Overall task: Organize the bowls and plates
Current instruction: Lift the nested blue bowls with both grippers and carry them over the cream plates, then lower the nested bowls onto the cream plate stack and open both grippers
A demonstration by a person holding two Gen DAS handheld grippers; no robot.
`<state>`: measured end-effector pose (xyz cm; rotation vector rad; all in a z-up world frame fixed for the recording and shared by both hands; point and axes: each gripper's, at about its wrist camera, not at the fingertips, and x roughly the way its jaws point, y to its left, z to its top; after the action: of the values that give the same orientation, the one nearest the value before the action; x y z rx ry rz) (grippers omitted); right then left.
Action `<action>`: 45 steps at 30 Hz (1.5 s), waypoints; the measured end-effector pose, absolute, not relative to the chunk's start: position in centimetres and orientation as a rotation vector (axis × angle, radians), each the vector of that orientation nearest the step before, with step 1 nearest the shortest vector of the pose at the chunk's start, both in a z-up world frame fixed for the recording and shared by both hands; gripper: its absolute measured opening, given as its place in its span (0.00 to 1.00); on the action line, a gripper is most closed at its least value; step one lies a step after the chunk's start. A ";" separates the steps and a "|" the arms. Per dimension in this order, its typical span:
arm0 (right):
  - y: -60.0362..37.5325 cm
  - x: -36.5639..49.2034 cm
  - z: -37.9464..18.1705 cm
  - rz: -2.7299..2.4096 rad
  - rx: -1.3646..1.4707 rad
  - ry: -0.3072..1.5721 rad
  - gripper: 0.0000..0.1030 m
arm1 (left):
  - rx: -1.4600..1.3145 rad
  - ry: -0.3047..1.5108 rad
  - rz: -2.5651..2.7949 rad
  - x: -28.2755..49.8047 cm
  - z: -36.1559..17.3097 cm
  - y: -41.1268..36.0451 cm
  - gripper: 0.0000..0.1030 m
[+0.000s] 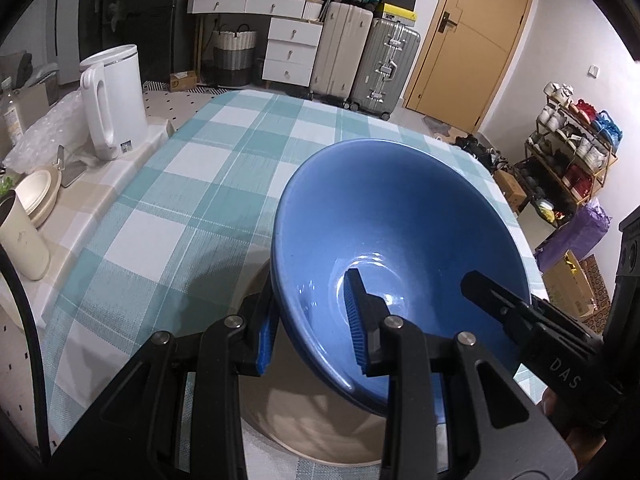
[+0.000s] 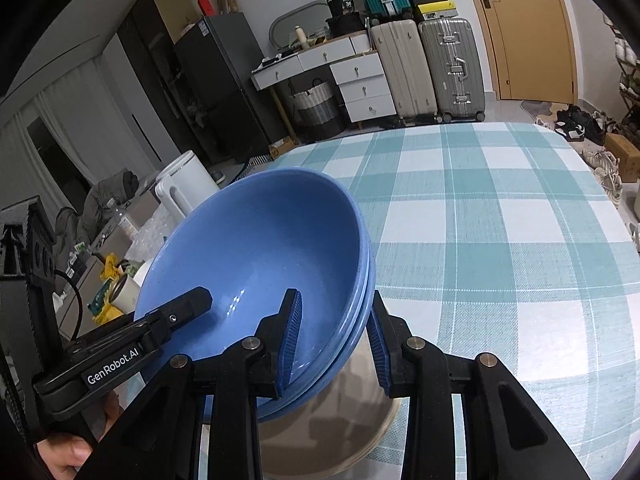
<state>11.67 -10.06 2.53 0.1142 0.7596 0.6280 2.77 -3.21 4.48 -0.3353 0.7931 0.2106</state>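
A stack of blue bowls (image 1: 400, 224) is held tilted above a beige plate (image 1: 304, 428) on the checked tablecloth. My left gripper (image 1: 312, 320) is shut on the stack's near-left rim, one blue pad inside and one outside. My right gripper (image 2: 336, 340) is shut on the opposite rim of the blue bowls (image 2: 260, 248), which show as two or three nested rims. The beige plate (image 2: 368, 432) lies under them. Each gripper shows in the other's view, the right one (image 1: 520, 308) and the left one (image 2: 160, 328).
A white kettle (image 1: 112, 100) stands at the table's left. Cream bowls (image 1: 40, 192) and a cream cup (image 1: 22, 240) sit on the left side surface. The teal-checked table (image 2: 500, 260) stretches ahead. Suitcases, drawers and a shoe rack stand beyond it.
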 end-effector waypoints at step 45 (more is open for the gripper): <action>-15.9 4.8 7.4 0.742 -0.111 0.444 0.99 | -0.171 0.450 -0.025 -6.3 9.5 -2.7 0.99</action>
<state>4.77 -15.93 7.39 -0.1111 0.4438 0.7420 -6.29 -2.69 9.52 -0.1712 0.4504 -0.0246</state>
